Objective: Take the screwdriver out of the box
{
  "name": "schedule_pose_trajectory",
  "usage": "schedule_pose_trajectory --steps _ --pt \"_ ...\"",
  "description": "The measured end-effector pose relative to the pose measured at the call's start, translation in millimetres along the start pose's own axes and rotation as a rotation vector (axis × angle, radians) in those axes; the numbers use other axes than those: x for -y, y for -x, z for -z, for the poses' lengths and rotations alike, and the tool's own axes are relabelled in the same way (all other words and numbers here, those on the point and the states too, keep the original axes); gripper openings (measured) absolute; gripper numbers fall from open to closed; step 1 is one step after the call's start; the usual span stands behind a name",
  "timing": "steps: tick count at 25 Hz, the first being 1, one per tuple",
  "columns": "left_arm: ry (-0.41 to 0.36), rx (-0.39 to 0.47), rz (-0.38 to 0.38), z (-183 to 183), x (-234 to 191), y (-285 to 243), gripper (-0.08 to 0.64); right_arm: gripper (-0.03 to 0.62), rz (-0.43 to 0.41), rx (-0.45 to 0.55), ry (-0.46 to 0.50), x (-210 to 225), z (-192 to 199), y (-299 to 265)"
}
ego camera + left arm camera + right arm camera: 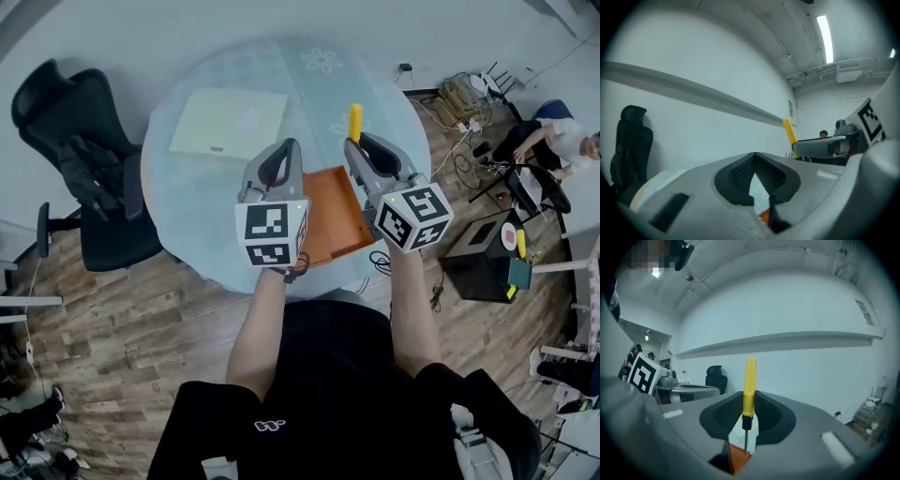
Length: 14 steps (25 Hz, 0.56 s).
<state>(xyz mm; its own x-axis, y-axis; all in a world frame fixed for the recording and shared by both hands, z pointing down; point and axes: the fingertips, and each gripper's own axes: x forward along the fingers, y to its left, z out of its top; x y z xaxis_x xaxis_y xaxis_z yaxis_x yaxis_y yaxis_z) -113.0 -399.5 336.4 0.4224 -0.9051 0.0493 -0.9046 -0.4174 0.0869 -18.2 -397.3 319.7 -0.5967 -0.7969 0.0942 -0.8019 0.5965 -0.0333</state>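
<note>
A yellow-handled screwdriver (355, 120) stands upright, thin shaft pointing down, with my right gripper (354, 142) shut on the lower end of its handle. In the right gripper view the screwdriver (750, 385) sits pinched between the black pads, its tip hanging above the orange box (738, 458). That open orange box (333, 220) lies on the round table below both grippers. My left gripper (291, 146) is raised beside the right one, its pads (740, 176) meeting at the tips with nothing between them. The screwdriver (789, 132) also shows at the right of the left gripper view.
A pale cream lid (230, 122) lies on the round table (187, 202) at the back left. A black office chair (84, 159) stands left of the table. To the right are floor cables (464, 98), a black case (487, 255) and a seated person (562, 141).
</note>
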Motion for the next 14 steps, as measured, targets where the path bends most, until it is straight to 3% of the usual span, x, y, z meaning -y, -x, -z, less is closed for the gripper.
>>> schedule_pose_trajectory --steps 14 --pt "0.036 -0.016 -0.021 13.3 -17.8 -0.6 0.003 0.089 0.02 0.001 0.024 3.8 0.7 -16.1"
